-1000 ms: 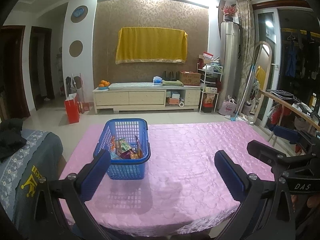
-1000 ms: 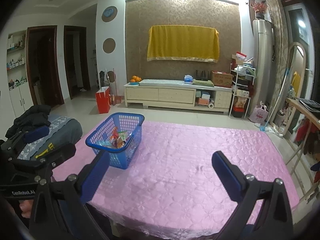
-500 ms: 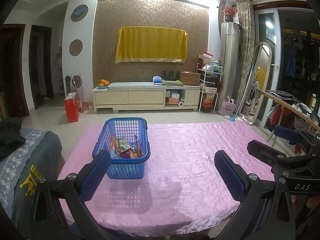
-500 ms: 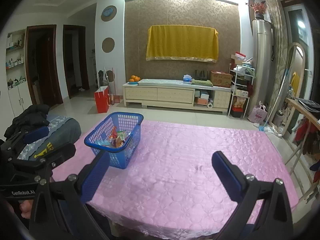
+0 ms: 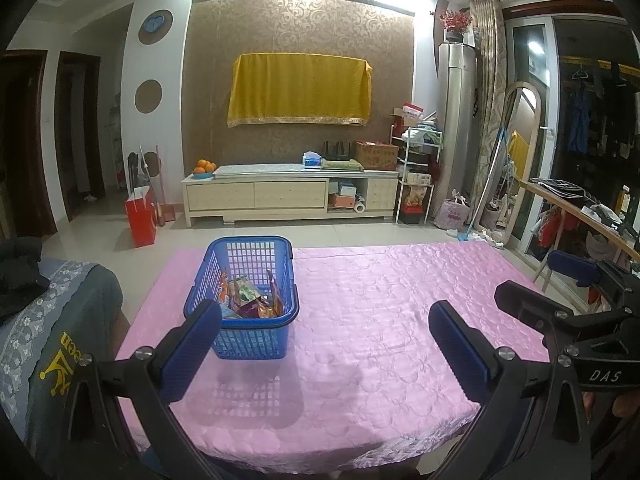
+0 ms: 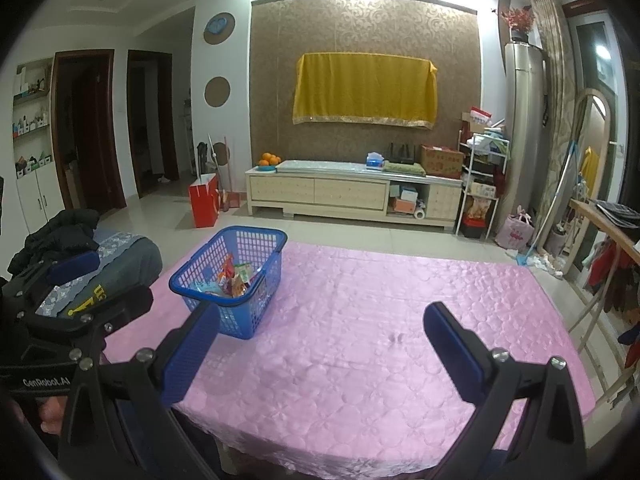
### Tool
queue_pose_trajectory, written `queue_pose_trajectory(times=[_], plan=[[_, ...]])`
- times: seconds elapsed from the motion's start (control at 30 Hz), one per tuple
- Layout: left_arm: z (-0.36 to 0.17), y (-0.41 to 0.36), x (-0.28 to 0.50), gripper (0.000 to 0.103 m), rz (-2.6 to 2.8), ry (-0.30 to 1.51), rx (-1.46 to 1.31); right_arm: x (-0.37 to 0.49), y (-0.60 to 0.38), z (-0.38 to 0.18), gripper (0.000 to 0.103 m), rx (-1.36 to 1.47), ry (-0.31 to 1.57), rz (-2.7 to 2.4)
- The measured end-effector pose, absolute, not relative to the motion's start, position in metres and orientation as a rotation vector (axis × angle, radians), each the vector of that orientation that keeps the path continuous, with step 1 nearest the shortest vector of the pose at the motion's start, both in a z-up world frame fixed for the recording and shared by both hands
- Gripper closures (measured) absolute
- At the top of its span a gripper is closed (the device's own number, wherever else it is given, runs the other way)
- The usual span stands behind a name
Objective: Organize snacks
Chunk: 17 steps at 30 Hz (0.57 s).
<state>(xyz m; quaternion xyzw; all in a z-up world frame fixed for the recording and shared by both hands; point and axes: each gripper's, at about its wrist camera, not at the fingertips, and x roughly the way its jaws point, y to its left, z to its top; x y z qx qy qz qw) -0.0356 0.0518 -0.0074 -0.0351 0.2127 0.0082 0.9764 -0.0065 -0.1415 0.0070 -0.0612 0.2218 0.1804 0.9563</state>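
Observation:
A blue plastic basket stands on the left part of the pink-covered table. Several colourful snack packets lie inside it. My left gripper is open and empty, held above the near table edge, just in front of the basket. My right gripper is open and empty, above the near edge to the right of the basket. The snack packets show in that view too. Each gripper's body shows at the edge of the other's view.
A grey patterned seat with a black garment stands left of the table. A wooden rail with clothes runs along the right. A TV cabinet and a red bag stand across the floor.
Both views have drawn back and up a little, so the basket sits slightly farther away. Both grippers stay open and empty.

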Motion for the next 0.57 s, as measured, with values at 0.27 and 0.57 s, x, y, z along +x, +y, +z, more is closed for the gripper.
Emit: queue_pose_trajectory(times=[0.27, 0.57], plan=[[-0.0054, 0.0545, -0.0382, 0.0, 0.02, 0.427, -0.087, -0.0109, -0.1416, 0.008, 0.0, -0.14, 0.437, 0.369], [-0.0047, 0.0564, -0.0408, 0.0, 0.026, 0.423, -0.093, -0.0136, -0.1379, 0.0103, 0.0, -0.151, 0.431, 0.376]])
